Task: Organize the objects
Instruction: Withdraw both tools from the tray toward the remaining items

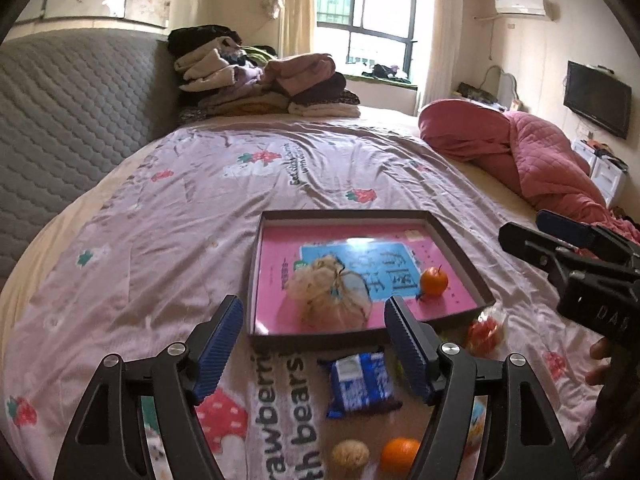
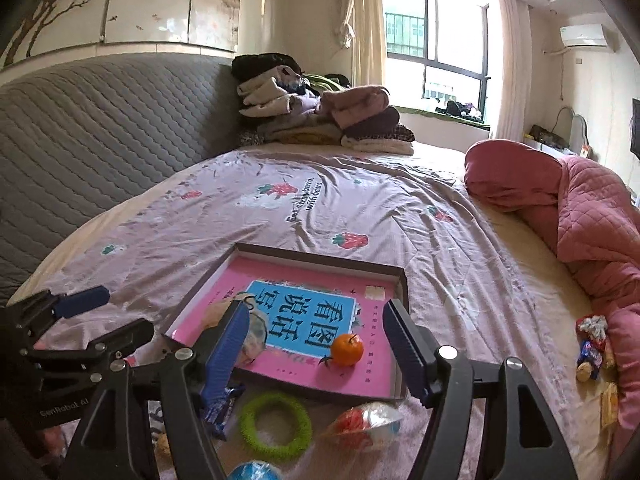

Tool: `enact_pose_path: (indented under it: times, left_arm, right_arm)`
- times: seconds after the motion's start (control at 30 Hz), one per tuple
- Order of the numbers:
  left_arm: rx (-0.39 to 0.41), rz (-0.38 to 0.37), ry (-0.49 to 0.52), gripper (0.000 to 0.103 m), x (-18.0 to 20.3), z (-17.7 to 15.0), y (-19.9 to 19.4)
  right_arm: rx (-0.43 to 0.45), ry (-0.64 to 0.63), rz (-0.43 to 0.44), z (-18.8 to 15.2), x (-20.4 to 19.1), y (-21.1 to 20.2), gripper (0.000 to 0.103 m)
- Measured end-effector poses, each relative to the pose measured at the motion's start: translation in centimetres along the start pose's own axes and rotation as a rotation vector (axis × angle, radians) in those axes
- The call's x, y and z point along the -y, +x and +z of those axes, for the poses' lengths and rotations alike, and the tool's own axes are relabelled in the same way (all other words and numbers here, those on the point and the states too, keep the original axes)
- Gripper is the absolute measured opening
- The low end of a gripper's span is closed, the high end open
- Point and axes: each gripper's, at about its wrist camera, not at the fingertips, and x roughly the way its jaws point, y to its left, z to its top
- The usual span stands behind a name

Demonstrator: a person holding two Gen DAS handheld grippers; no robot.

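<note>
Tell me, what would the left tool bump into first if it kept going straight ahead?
Probably the mesh pouch in the tray. It sits right between the open left tool fingers' line, though depth is hard to judge.

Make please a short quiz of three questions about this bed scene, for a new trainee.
1. True or false: the tray already holds an orange and a mesh pouch.
2. Which ring lies on the bedspread in front of the tray? A) green spiky ring B) red smooth ring C) metal keyring
3. Fill in: the blue snack packet lies ____ the tray.

Key: 1 true; 2 A; 3 outside. Both the left hand-held gripper and the right hand-held gripper are open and empty.
</note>
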Motion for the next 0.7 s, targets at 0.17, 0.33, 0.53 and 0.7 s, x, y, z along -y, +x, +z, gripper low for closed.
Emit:
enact_pose_path:
  times: [0.17,0.33,0.53,0.7]
  left_arm:
    - [0.0,0.003,-0.002,0.074,-0.6,-1.5,-0.7]
    - [-0.024,0.008,-0.008,0.074,-0.9,-3.1,-0.8]
    - [-0.052,-0.001,0.019,0.074,-0.4,-4.6,-0.5]
    - [-0.082,-0.007,0.025,0.074,-0.6,-5.6,0.1]
  right_arm:
    - [-0.014,0.005,0.008,-1.9,-0.4,-0.8,0.069]
    - [-0.023,0.0,0.009,-3.6,-1.0,-1.3,0.069]
    - [-0.039,0.006,0.014,-5.0,-1.2,-1.5,0.069]
    - [-0.057,0.007,0.02,-6.2,-1.1,-1.6,0.069]
